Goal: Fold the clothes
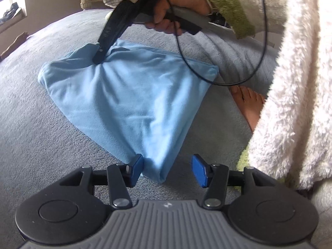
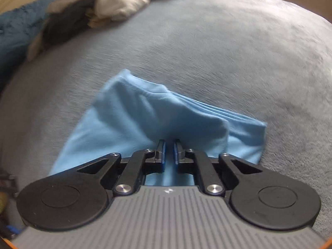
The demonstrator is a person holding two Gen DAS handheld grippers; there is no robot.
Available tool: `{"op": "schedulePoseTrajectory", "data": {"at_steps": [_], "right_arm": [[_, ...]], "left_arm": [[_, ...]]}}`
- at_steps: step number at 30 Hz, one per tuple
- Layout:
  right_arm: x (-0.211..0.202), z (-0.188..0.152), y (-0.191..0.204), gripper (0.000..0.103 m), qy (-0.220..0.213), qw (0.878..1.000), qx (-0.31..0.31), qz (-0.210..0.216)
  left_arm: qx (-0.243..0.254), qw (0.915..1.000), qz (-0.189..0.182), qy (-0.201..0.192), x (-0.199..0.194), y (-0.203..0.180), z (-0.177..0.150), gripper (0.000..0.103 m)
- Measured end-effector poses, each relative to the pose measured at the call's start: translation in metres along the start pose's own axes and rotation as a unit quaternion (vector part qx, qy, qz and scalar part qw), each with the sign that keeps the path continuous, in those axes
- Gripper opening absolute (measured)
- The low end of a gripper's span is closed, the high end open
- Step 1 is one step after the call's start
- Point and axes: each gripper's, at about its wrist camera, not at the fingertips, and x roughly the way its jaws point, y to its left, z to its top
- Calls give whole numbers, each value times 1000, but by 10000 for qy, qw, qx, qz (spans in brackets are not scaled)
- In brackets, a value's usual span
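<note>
- Left wrist view: blue garment [image 1: 128, 95] is lying bunched on a grey blanket-covered bed [image 1: 41, 124]; a window is showing far left. No readable labels.
- Left gripper [image 1: 168, 171]: jaws standing wide apart, a garment corner sitting between them, left pad touching it.
- Right wrist view, blurred: right gripper [image 2: 169, 152] jaws are nearly together, pinching a garment fold; clothes pile [image 2: 87, 12] is sitting at the far bed edge.

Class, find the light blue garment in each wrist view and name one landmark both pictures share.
Left wrist view: the light blue garment spreads across the centre, its near corner between the open blue pads of the left tool; the right tool pinches its far part.
Right wrist view: the garment fills the lower centre, gripped by the right tool.
Shared landmark: the grey-blue blanket beneath it.
</note>
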Motion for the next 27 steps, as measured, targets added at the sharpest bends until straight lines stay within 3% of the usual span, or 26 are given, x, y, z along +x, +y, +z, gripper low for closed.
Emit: {"op": "schedulePoseTrajectory", "data": {"at_steps": [3,6,11,14,20,23,27], "right_arm": [[-11,4,4,8,-267,9993,-24,-265],[-30,3,15,8,-395,9990,-150,113],[-50,-22,45,8,-109,9943,-773,719],[-55,-49,46,8,346,9930,-909,674],[-69,-58,43,9,209,9949,-890,432],[-77,-63,41,9,141,9955,-880,311],[-74,-64,41,10,60,9957,-915,119]], "left_arm": [[-35,10000,-14,-78,-7,2,1,54],[-382,9987,-72,-320,-16,18,8,54],[-1021,9924,-165,-673,-27,47,17,53],[-1334,9887,-137,-669,-21,57,20,52],[-1380,9876,-22,-751,-21,67,20,52],[-1353,9861,256,-933,-19,90,36,52],[-1159,9834,1088,-877,5,119,65,49]]}}
